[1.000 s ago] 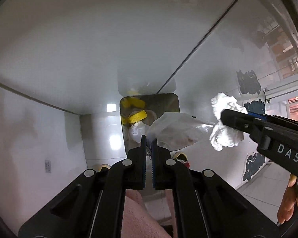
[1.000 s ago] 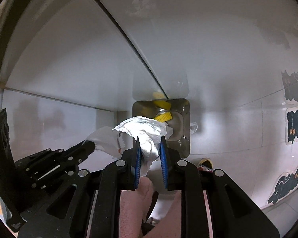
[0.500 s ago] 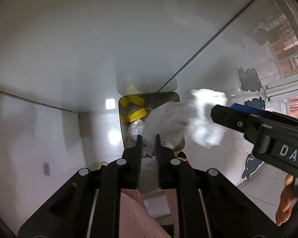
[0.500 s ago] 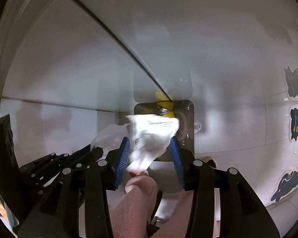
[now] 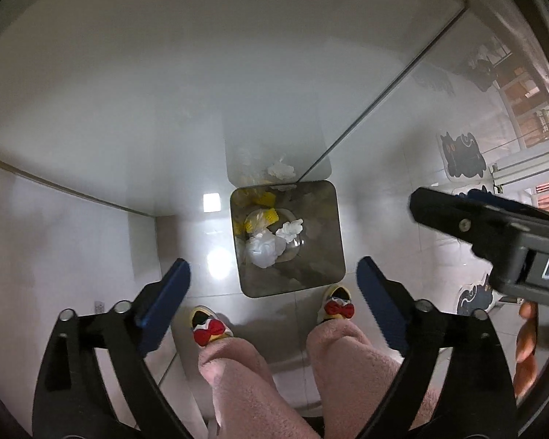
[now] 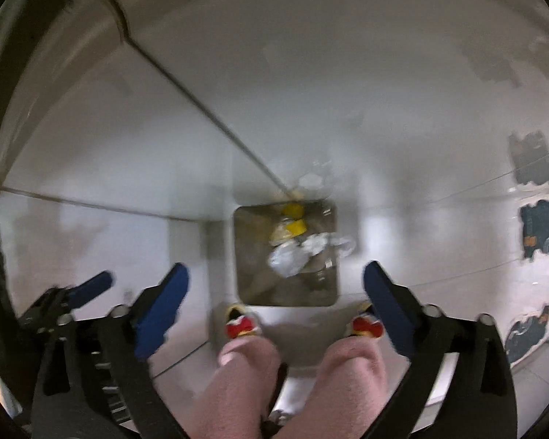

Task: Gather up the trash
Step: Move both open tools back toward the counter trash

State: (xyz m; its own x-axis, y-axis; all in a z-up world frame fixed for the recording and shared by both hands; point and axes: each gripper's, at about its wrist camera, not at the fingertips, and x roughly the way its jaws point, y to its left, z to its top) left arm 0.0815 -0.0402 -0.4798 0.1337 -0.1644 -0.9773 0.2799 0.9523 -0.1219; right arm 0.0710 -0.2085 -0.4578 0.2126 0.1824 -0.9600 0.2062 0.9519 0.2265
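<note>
Both my left tongs (image 5: 272, 285) and right tongs (image 6: 276, 285), just sprung open, hang empty above the bin (image 5: 335, 226), white wads (image 5: 265, 250) lying inside, directly below.

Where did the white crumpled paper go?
In the left wrist view, the white crumpled paper lies inside the metal bin on the floor, beside yellow scraps, ahead of the person's slippers.

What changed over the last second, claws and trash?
Both claws have just been opening and now stand wide with nothing between them: the left claw let go its plastic wrap, the right claw its tissue. White wads now lie in the bin. The bin stayed put.
</note>
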